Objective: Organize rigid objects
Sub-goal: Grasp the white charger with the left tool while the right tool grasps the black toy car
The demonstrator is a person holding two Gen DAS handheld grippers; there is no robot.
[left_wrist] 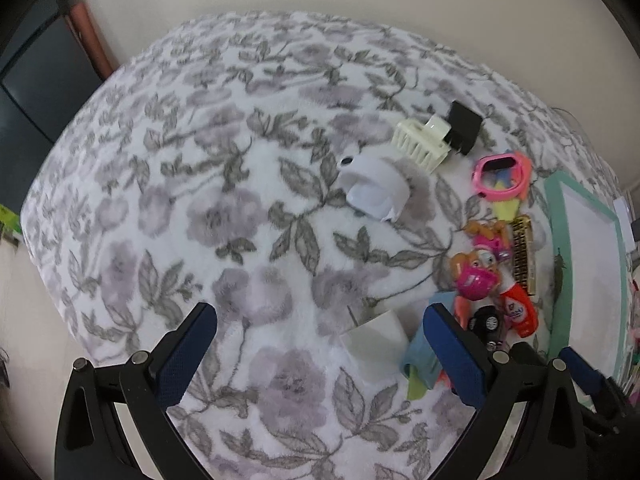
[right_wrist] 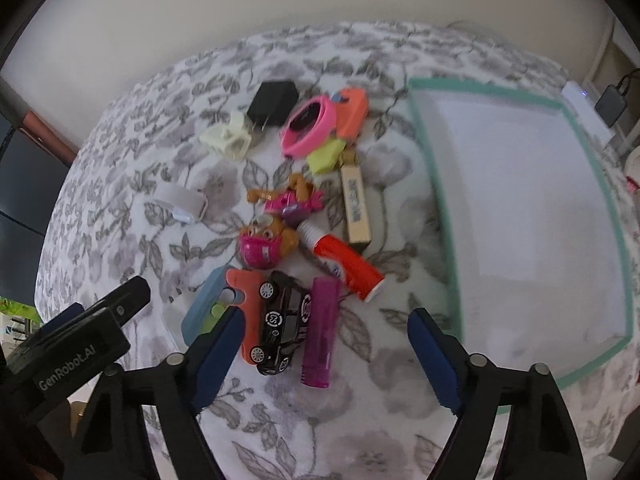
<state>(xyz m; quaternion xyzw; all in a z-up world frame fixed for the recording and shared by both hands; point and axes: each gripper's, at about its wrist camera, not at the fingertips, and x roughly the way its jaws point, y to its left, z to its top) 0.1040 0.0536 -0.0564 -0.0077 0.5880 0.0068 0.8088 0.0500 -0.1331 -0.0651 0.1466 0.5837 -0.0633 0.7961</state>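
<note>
Small rigid things lie in a heap on a floral blanket. My right gripper (right_wrist: pixel 326 354) hangs open over a black toy car (right_wrist: pixel 282 324) and a purple tube (right_wrist: pixel 318 332), which lie between its blue pads without touching them. An orange piece (right_wrist: pixel 244 300) lies against the car. My left gripper (left_wrist: pixel 320 344) is open above a white block (left_wrist: pixel 376 344) near its right pad, apart from it. To the right lies a white tray with a green rim (right_wrist: pixel 432 184), which holds nothing that I can see.
Further back in the heap are a red-and-white tube (right_wrist: pixel 344 264), two pink pup toys (right_wrist: pixel 266 244), a gold bar (right_wrist: pixel 356 208), a pink watch (right_wrist: pixel 308 128), a black charger (right_wrist: pixel 272 104), a cream hair claw (left_wrist: pixel 420 140) and a white curved piece (left_wrist: pixel 374 188). A wall stands behind.
</note>
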